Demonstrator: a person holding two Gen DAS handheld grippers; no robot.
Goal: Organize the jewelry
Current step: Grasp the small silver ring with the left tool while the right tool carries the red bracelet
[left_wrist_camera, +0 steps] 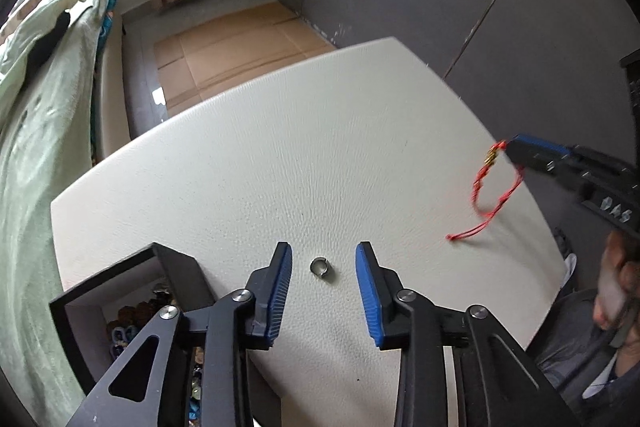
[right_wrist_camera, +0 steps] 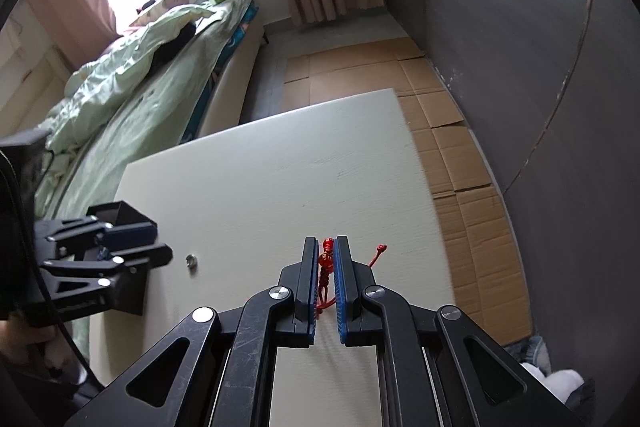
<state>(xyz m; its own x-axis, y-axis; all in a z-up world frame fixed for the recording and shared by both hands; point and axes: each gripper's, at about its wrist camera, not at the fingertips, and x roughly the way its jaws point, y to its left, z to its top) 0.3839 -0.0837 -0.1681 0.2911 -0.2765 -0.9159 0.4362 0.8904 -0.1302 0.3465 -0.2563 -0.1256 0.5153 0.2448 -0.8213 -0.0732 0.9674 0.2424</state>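
The left tool, spread, straddles a ring at lower centre. The right tool pinches a red bracelet; next, the ring likely needs gripping.

Both views are aimed steeply down from close above the white table. The small ring is shared, as is the table

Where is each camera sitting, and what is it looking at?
Left wrist: on the left gripper, looking down at the ring lying between its open fingers; a person's hand shows.
Right wrist: on the right gripper, looking down at the red bracelet pinched in it.
Both see: the white table, ring, bracelet, black box, each other's gripper.
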